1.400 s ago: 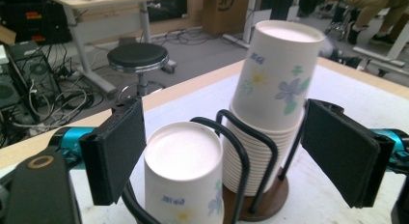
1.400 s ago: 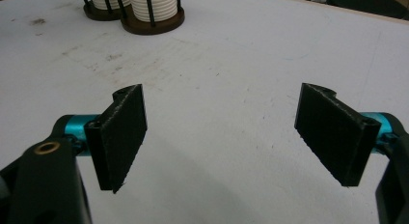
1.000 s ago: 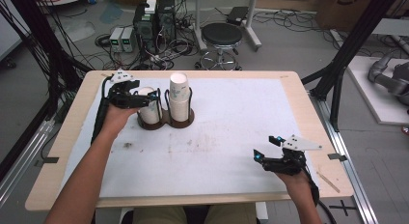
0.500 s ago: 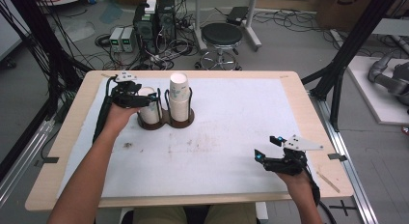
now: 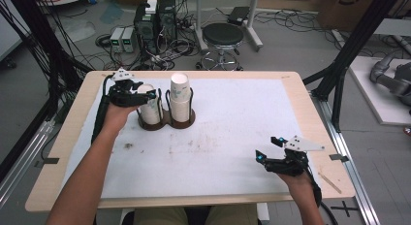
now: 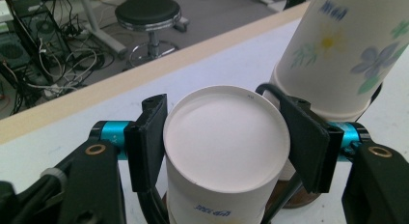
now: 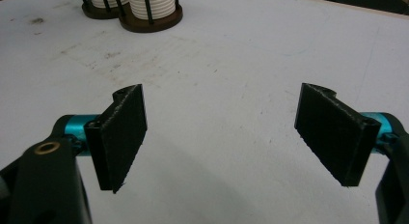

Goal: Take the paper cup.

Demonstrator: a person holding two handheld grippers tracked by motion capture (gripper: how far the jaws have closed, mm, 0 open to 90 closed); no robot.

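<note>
Gripping the topmost of a short stack of white paper cups (image 6: 226, 147) at the far left of the table (image 5: 232, 186), the left gripper (image 5: 145, 95) has just been closing its jaws, and the left gripper view shows both black pads pressed against the sides of that upside-down cup, one on each side just under its flat base. The person's left forearm (image 5: 92, 171) reaches forward from the near edge to carry it. That cup stack (image 5: 149, 106) stands in the left ring of a dark wire holder (image 5: 167, 122) with a round brown base, which sits on the white table cover toward the far left corner. Just beside it, in the holder's right ring, a taller stack of cups (image 5: 179, 96) printed with small flowers rises above the gripped one; in the left gripper view its flowered side (image 6: 347, 45) stands right behind the gripper's right-hand pad. The middle of the cover bears faint brown smudges (image 5: 194, 140). Well apart from the holder, near the front right corner, the right gripper (image 5: 269, 154) rests low over the table in the person's right hand, its jaws standing wide with bare white cover between them, as the right gripper view shows.
</note>
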